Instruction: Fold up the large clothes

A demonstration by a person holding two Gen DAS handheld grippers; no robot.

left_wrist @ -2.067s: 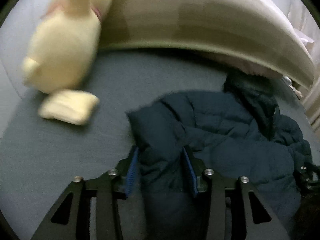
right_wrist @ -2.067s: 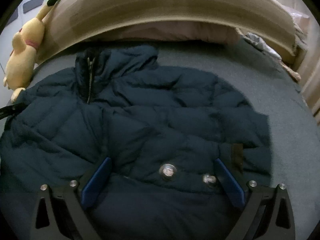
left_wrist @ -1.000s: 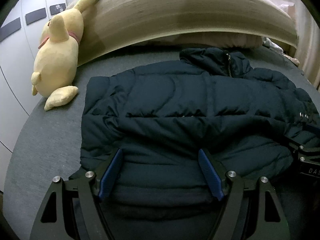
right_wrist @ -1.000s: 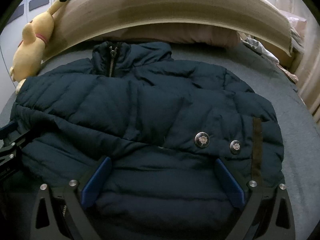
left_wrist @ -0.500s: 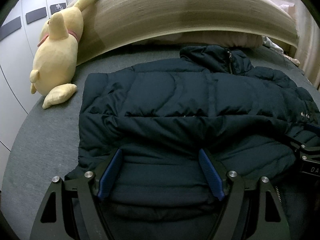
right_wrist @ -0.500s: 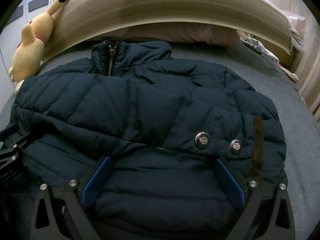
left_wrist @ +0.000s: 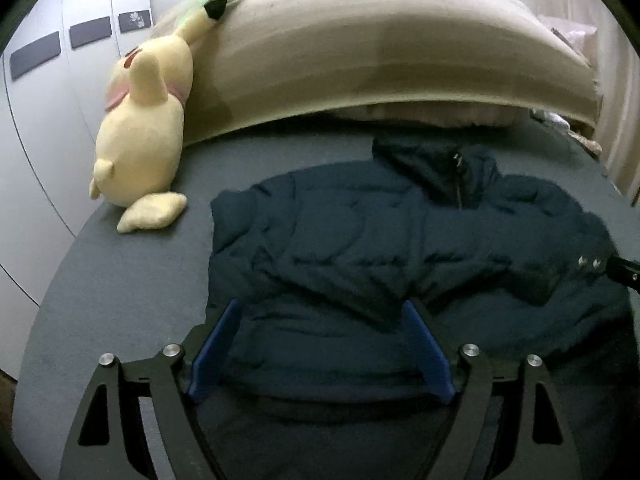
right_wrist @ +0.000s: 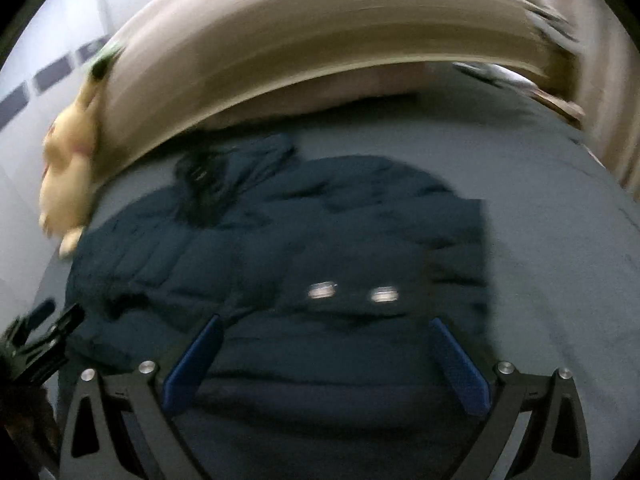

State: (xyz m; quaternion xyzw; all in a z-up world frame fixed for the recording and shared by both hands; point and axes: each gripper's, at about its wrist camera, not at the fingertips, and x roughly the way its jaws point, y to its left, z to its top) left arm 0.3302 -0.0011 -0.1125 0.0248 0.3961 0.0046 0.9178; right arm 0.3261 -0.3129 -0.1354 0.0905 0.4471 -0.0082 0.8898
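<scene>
Nearest each camera, the left gripper (left_wrist: 320, 344) stands with its blue pads spread wide, its jaws having just been opening further; the folded lower edge of the dark padded jacket (left_wrist: 380, 248) lies between and below the pads, which do not appear to press on it. The right gripper (right_wrist: 326, 360) likewise shows both pads well apart, with jacket fabric lying between them and no pinch visible; this view is blurred, so contact at the very tips cannot be ruled out. Between the two tools the jacket lies on the grey bed surface (left_wrist: 120, 288), its hem turned up over the body into a thick roll along the near edge, and two metal snaps (right_wrist: 352, 292) face upward near the right side. Farther off, the collar and zip (left_wrist: 456, 176) rest toward the headboard. The sides appear drawn in, giving a compact, roughly rectangular bundle. Judged from this arrangement, the main fold is already laid and released; what may remain is one more fold or some tidying. Beyond the jacket sit a yellow plush toy (left_wrist: 140, 148) at the left and a long beige bolster (left_wrist: 380, 52) across the head of the bed.
</scene>
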